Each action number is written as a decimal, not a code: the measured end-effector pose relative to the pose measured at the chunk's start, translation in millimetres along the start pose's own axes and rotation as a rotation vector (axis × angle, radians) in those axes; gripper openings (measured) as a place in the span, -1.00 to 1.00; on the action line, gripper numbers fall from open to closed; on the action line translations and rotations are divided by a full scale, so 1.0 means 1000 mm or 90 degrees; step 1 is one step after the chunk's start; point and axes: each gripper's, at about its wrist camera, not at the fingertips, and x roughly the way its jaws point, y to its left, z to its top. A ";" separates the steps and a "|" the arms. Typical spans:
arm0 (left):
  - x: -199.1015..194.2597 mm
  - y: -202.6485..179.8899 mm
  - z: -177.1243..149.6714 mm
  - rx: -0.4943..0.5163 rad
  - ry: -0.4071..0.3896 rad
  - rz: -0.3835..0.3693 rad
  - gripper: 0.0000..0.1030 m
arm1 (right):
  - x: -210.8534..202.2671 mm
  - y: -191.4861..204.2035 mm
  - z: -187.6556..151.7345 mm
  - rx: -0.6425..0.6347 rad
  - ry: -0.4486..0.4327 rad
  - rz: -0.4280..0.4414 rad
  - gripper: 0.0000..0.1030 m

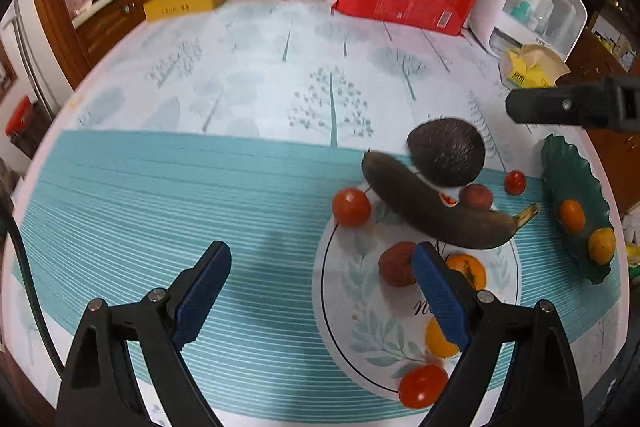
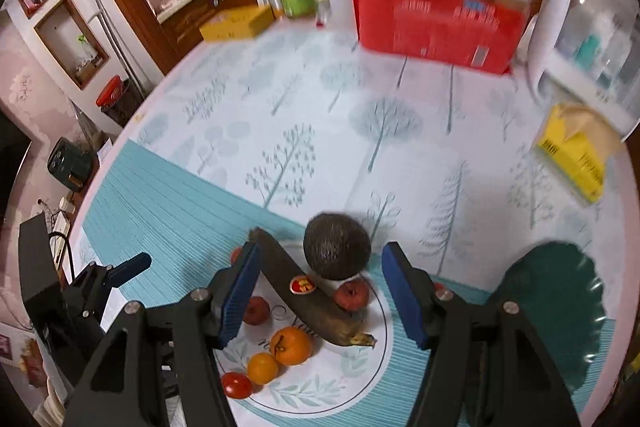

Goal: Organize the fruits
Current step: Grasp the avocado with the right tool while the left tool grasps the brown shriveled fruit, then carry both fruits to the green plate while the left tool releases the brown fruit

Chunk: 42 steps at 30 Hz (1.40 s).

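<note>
Left wrist view: left tongs [image 1: 322, 291] apart, empty, above the bench [image 1: 240, 87]. One blackened banana [image 1: 432, 211], one dark avocado [image 1: 446, 151], three red tomatoes [image 1: 351, 207]; two orange fruits [image 1: 572, 215] in the green scalloped dish [image 1: 560, 163].

Right wrist view: right tongs [image 2: 318, 297] apart, empty, over the white leaf-patterned plate [image 2: 340, 391].

Right gripper [image 2: 320, 291], jaws apart, hovers over banana [image 2: 304, 291] and avocado [image 2: 336, 247].

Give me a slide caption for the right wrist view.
Open right gripper above the banana and avocado, green dish at right.
</note>
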 end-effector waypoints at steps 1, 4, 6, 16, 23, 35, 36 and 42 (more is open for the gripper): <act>0.004 0.000 -0.002 -0.004 0.004 -0.006 0.77 | 0.006 0.000 -0.001 -0.001 0.006 -0.001 0.23; 0.011 -0.002 -0.005 -0.007 0.013 -0.030 0.77 | 0.022 0.000 -0.003 -0.007 0.019 -0.006 0.23; 0.017 -0.006 -0.006 -0.006 0.022 -0.046 0.77 | 0.032 -0.003 -0.003 -0.007 0.025 -0.008 0.23; 0.039 -0.029 -0.003 0.034 0.041 -0.080 0.53 | 0.071 -0.017 -0.004 -0.002 0.048 0.007 0.23; 0.049 -0.039 -0.004 0.046 0.058 -0.078 0.09 | 0.085 -0.011 -0.003 -0.017 0.056 0.014 0.24; 0.047 -0.050 -0.007 0.055 0.061 -0.075 -0.28 | 0.099 -0.014 -0.002 -0.007 0.067 0.034 0.24; 0.047 -0.050 -0.008 0.054 0.061 -0.076 -0.28 | 0.101 -0.015 -0.003 -0.003 0.071 0.037 0.24; 0.045 -0.048 -0.010 0.039 0.056 -0.084 -0.40 | 0.109 -0.020 -0.010 0.022 0.073 0.052 0.21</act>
